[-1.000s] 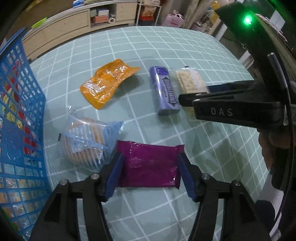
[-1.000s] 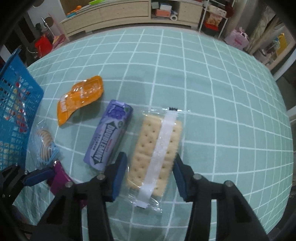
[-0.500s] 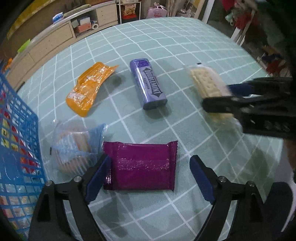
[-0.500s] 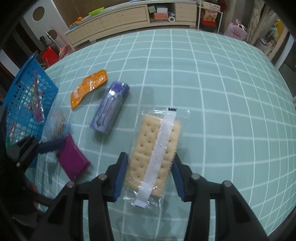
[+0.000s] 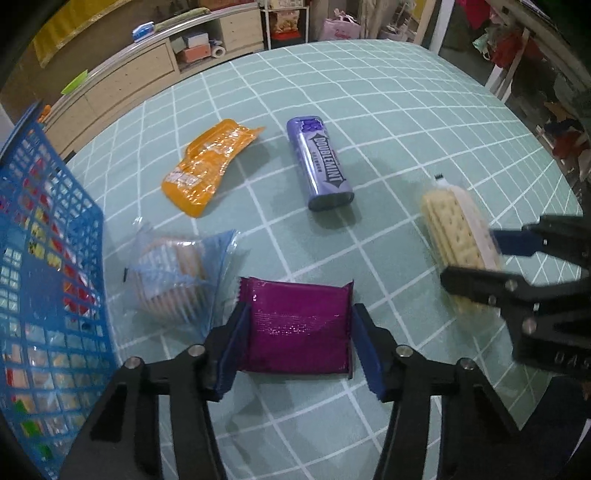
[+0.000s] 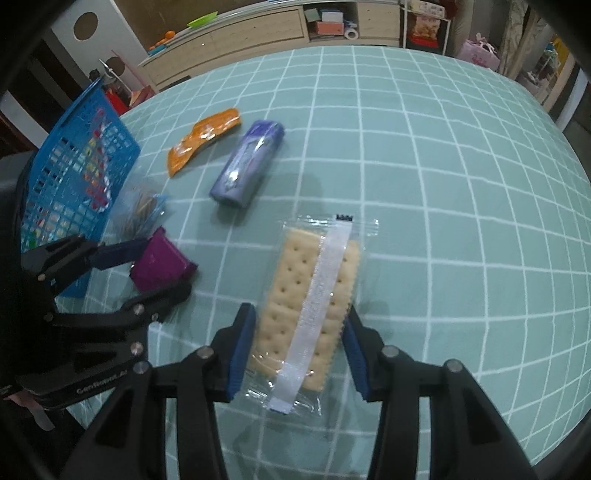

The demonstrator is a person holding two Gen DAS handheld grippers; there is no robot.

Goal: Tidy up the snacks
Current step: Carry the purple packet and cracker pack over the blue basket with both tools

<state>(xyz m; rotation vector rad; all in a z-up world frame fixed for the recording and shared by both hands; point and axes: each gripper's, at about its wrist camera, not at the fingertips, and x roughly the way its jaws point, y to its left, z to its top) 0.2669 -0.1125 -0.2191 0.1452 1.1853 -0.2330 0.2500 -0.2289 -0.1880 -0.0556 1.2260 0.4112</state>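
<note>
My left gripper (image 5: 299,343) is shut on a purple foil snack packet (image 5: 297,328), held near the table; they also show in the right wrist view (image 6: 159,260). My right gripper (image 6: 299,350) is shut on a clear-wrapped cracker pack (image 6: 310,299) and holds it above the table; the pack also shows in the left wrist view (image 5: 458,236). On the table lie an orange packet (image 5: 207,166), a purple Doublemint gum tin (image 5: 321,162) and a clear blue-printed cookie bag (image 5: 177,269). A blue mesh basket (image 5: 40,280) stands at the left.
The table has a teal checked cloth (image 6: 424,166). Its far and right edges drop off to a cluttered room with low wooden cabinets (image 6: 258,29). The basket (image 6: 70,173) holds several colourful packets.
My right gripper lifted the cracker pack off the table and drew it back to the right. My left gripper opened briefly, then shut on the purple packet.
</note>
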